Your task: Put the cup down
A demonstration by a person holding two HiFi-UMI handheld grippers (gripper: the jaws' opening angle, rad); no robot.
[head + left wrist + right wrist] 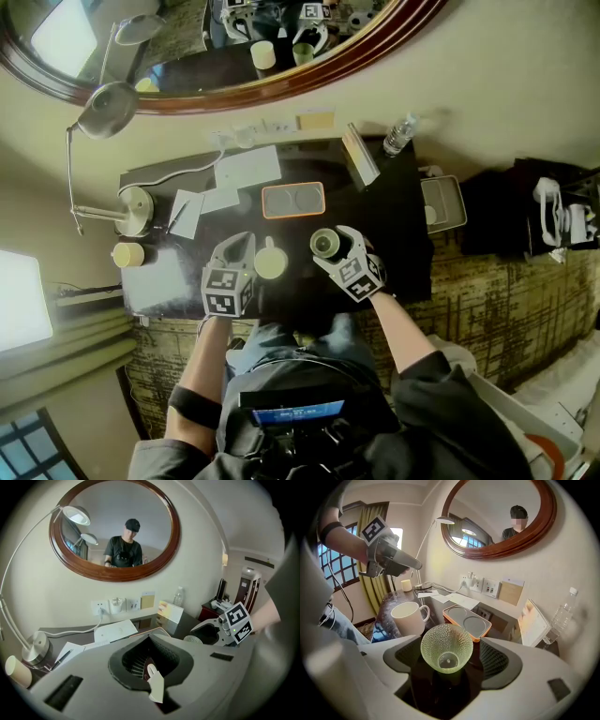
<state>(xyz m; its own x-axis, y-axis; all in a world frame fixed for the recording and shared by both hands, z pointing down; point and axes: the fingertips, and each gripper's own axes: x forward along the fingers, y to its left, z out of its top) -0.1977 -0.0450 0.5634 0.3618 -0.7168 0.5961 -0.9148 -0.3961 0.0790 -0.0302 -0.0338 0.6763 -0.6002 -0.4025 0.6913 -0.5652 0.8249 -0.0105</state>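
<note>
The green glass cup (446,648) stands the right way up on the dark desk (394,225). It has little bumps all over it. It sits between the jaws of the right tongs (333,251). Those jaws are wide apart and do not press on the cup. The left tongs (240,246) are closed tight and hold nothing.

A white mug (270,262) stands between the two tongs, just beside the cup. Behind them lies an orange tray (292,200) with two round dips in it. Farther back are some papers (247,169) and a pen (178,214). A card (360,155) stands near the wall, with a bottle (398,135) at the desk corner beside it. The print on the card and the bottle label are too small to read.

On the left side of the desk are a lamp (134,208) and a paper cup (128,254). Each pair of tongs has a cube (228,292) with black and white squares, not words. A round mirror (115,508) with a brown frame hangs on the wall above the desk
</note>
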